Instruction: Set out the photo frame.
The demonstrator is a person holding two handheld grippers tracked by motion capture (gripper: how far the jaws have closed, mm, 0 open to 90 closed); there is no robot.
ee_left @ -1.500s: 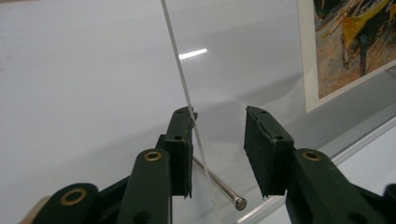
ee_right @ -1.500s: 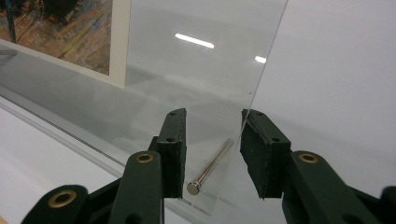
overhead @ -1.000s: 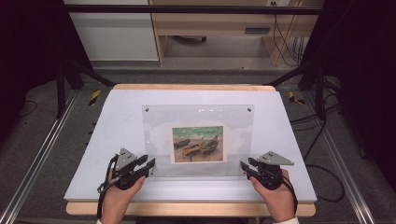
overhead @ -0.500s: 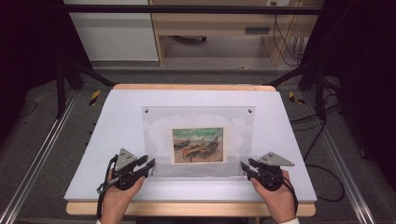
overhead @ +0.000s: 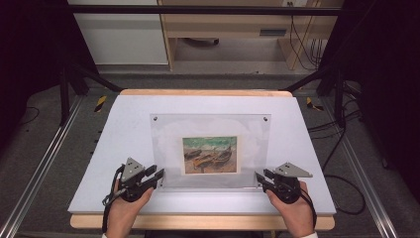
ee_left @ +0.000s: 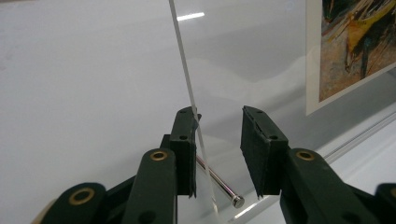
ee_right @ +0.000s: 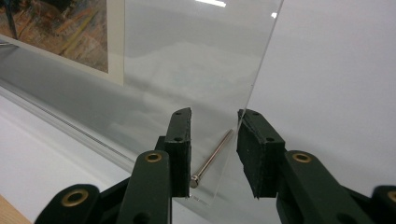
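Clear acrylic frame (overhead: pixel 210 148) flat on white table (overhead: pixel 124 124), boat painting print (overhead: pixel 210 155) inside, apparently 4 corner pins

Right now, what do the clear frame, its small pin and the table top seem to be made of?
The frame looks like clear acrylic or glass: see-through, glossy, with a polished edge. The pin seems polished metal, silver and mirror-bright. The table top is matte white, perhaps laminate or a sheet, over a pale wooden edge.

no readable text, label, brand, number or sign can be made out

Acrylic frame (overhead: pixel 210 148) blocks mid-table; white tabletop (overhead: pixel 124 124) around it lies open.
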